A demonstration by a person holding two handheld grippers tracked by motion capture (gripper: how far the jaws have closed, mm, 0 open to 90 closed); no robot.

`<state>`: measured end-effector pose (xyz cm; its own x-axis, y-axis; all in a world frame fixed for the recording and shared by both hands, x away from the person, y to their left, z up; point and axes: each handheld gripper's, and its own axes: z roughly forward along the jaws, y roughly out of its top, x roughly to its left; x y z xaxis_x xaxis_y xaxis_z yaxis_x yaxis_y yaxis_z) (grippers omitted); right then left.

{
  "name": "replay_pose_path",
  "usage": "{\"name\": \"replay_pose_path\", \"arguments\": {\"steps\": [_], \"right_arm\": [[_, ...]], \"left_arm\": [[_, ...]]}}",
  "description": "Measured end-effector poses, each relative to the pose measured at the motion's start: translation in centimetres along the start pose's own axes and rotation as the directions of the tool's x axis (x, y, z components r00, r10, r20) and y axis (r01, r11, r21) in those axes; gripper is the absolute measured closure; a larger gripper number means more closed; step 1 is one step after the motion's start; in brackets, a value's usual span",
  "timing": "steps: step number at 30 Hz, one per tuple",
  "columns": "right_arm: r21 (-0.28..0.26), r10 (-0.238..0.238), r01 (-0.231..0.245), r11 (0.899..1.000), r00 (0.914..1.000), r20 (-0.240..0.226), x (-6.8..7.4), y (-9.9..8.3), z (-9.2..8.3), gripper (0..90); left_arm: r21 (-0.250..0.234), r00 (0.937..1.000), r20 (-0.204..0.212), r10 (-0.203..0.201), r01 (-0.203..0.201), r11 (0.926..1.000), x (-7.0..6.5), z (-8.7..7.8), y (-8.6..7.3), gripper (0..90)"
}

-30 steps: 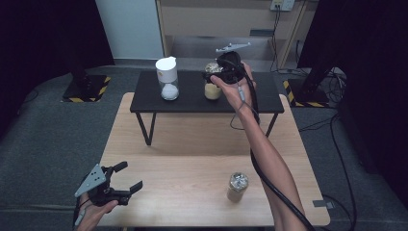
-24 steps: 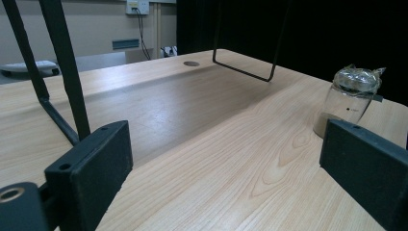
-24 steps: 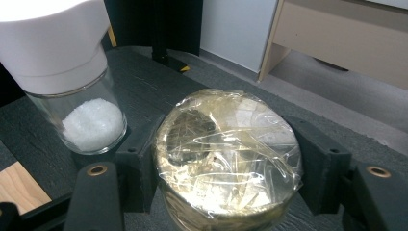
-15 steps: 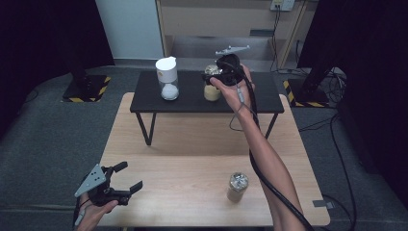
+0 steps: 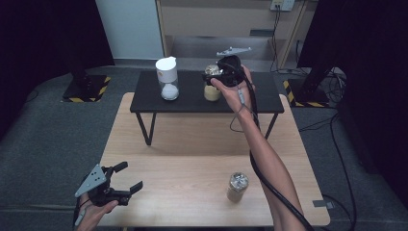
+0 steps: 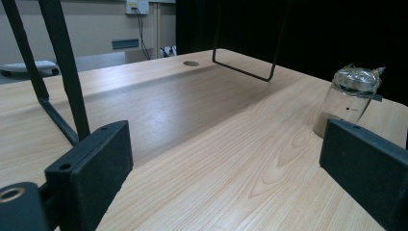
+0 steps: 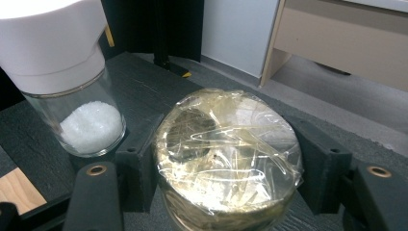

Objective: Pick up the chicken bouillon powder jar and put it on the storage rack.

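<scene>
On the black raised shelf [image 5: 190, 100] stands a glass jar [image 5: 212, 90] holding pale powder, its mouth covered with clear plastic wrap [image 7: 226, 149]. My right gripper [image 5: 210, 77] is shut on this jar just under the rim, with a black pad [image 7: 138, 166] pressed on each side. Down at the near left corner of the wooden table [image 5: 192, 159], my left gripper [image 5: 129, 176] is open and holds nothing. A second wrapped jar [image 5: 237, 186] stands near the table's front right, and in the left gripper view this jar [image 6: 349, 98] is ahead to the right.
A taller jar with a white lid [image 5: 168, 79] and white grains stands on the shelf left of the held jar, and close beside it in the right gripper view [image 7: 72, 86]. The shelf's thin black legs [image 6: 62, 72] rise from the table. A cable trails down the right forearm.
</scene>
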<state>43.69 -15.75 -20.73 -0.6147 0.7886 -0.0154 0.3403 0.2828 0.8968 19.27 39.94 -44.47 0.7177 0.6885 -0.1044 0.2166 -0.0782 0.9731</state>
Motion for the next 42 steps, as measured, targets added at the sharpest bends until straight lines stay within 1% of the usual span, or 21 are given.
{"name": "replay_pose_path", "arguments": {"steps": [3,5,6,9,12,14,16,19,22,29,36,39,42], "right_arm": [[-0.007,0.0,0.0,1.0,1.0,0.0,0.0,-0.2,0.0,34.7],[-0.008,0.006,-0.006,1.0,1.0,0.0,-0.1,-0.3,0.0,32.7],[-0.013,0.016,-0.016,1.0,0.9998,-0.007,-0.3,-0.5,-0.1,30.7],[-0.025,0.019,-0.019,1.0,0.9998,-0.006,-0.4,-0.8,-0.1,21.4],[-0.062,0.027,-0.027,0.998,0.9996,-0.008,-0.6,-1.2,-0.3,12.6],[-0.071,0.025,-0.027,0.997,0.9995,-0.021,-0.8,-1.2,-0.4,10.0],[-0.081,0.011,-0.011,0.997,0.9999,-0.008,-0.5,-1.1,-0.6,9.3],[-0.093,0.003,-0.003,0.996,1.0,-0.006,-0.4,-0.9,-1.2,9.1],[-0.102,0.003,-0.003,0.995,1.0,-0.004,-0.6,-0.6,-1.9,9.2],[-0.114,-0.029,0.029,0.993,0.9996,0.002,-0.7,-0.1,-4.0,9.3],[-0.132,-0.059,0.057,0.99,0.9981,-0.015,-0.8,-0.2,-6.3,9.3],[-0.152,-0.049,0.041,0.988,0.9977,-0.048,-1.2,-0.7,-7.2,9.3],[-0.166,-0.056,0.045,0.985,0.9968,-0.058,-1.2,-1.3,-8.4,9.3]], "left_arm": [[0.0,1.0,-0.001,0.0,0.0,1.0,0.0,0.0,0.0,3.3],[-0.001,1.0,0.001,-0.001,0.001,1.0,0.0,0.0,0.0,3.4],[0.0,1.0,0.0,0.0,0.0,1.0,0.0,0.0,0.0,3.3],[0.0,1.0,0.0,0.0,0.0,1.0,0.0,0.0,0.0,3.3],[0.0,1.0,0.0,0.0,0.0,1.0,0.0,0.0,0.0,3.4],[0.0,1.0,0.0,-0.001,0.001,1.0,0.0,0.0,0.0,3.3],[0.0,1.0,-0.001,-0.001,0.001,1.0,0.0,0.0,0.0,3.4],[0.0,1.0,0.0,0.0,0.0,1.0,0.0,0.0,0.0,3.3],[0.001,1.0,0.0,0.0,0.0,1.0,0.0,0.0,0.0,3.3],[0.001,1.0,0.0,0.001,-0.001,1.0,0.0,0.0,0.0,3.4],[0.002,1.0,-0.001,0.001,-0.001,1.0,-0.1,0.0,0.0,3.3],[0.002,1.0,-0.001,0.0,0.0,1.0,-0.1,0.0,0.0,3.4],[0.002,1.0,-0.002,0.001,-0.001,1.0,-0.1,0.1,0.0,3.3]]}}
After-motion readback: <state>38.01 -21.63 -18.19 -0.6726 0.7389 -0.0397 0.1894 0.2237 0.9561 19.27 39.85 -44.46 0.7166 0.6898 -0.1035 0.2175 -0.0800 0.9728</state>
